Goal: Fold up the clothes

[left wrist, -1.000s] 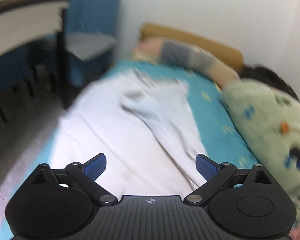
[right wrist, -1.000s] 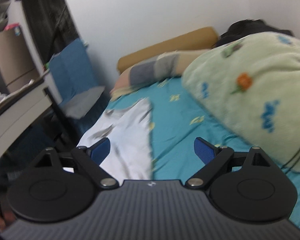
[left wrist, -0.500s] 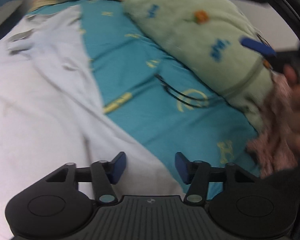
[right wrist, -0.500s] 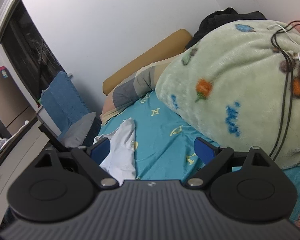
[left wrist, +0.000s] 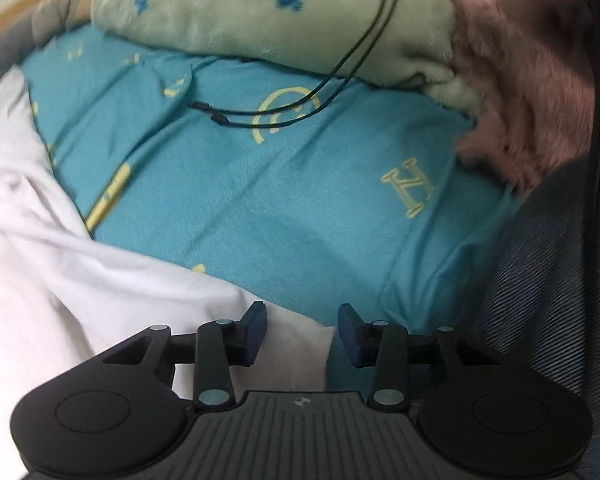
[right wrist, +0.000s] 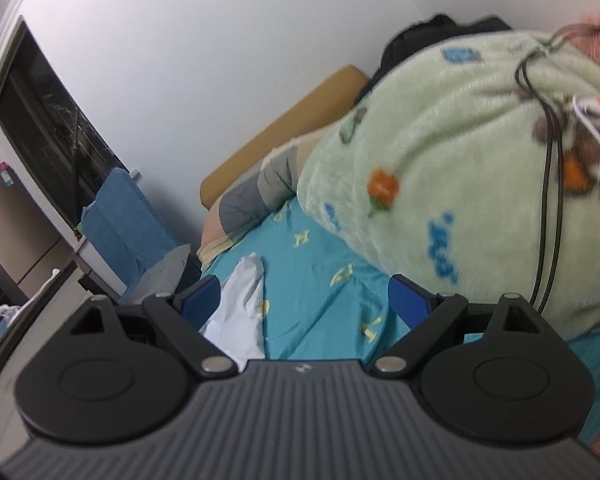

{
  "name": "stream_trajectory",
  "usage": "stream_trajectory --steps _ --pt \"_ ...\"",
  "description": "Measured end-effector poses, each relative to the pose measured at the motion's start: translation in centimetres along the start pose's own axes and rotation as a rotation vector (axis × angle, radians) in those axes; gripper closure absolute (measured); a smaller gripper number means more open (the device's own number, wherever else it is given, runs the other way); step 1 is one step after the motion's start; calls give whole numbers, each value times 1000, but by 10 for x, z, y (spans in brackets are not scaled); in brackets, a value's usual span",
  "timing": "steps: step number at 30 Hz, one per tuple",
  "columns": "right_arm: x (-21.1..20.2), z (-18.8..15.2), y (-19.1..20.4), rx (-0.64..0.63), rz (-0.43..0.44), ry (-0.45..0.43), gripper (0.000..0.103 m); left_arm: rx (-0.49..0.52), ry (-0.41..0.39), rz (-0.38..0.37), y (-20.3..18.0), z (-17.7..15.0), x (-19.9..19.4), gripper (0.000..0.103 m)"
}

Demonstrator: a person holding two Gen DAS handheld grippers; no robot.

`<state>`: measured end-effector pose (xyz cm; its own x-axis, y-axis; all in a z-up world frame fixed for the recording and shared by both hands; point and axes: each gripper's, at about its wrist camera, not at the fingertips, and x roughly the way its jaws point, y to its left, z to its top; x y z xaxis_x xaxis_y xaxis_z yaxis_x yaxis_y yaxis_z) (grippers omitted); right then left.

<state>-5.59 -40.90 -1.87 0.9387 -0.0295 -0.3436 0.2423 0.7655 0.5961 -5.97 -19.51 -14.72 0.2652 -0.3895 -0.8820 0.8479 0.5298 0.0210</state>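
Observation:
A white garment lies spread on the teal bed sheet. My left gripper is low over the garment's near right corner. Its fingers are partly closed with a gap, and the white corner lies between and under them, not pinched. My right gripper is open and empty, held higher above the bed. In the right wrist view a strip of the white garment shows past its left finger.
A green fleece blanket with black cables fills the right of the bed. A pink fuzzy sleeve is at the right. A pillow, headboard, blue chair and desk stand at the left.
My left gripper swung right and down to the garment's near corner, its fingers narrowing. My right gripper rose and tilted up, staying open.

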Motion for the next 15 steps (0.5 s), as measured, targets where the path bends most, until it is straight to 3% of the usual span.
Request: stream_trajectory --steps 1,3,4,9,15 --pt "0 0 1 -14 -3 -7 11 18 -5 13 -2 -1 0 68" --pt "1 0 0 -26 -10 -8 11 42 -15 29 -4 -1 -1 90" --pt "2 0 0 -28 -13 -6 11 54 -20 37 -6 -2 -2 93" --pt "6 -2 -6 -11 -22 10 11 102 -46 70 -10 -3 -8 98" --pt "-2 -2 -1 -17 16 -15 11 1 -87 71 17 -4 -57 99"
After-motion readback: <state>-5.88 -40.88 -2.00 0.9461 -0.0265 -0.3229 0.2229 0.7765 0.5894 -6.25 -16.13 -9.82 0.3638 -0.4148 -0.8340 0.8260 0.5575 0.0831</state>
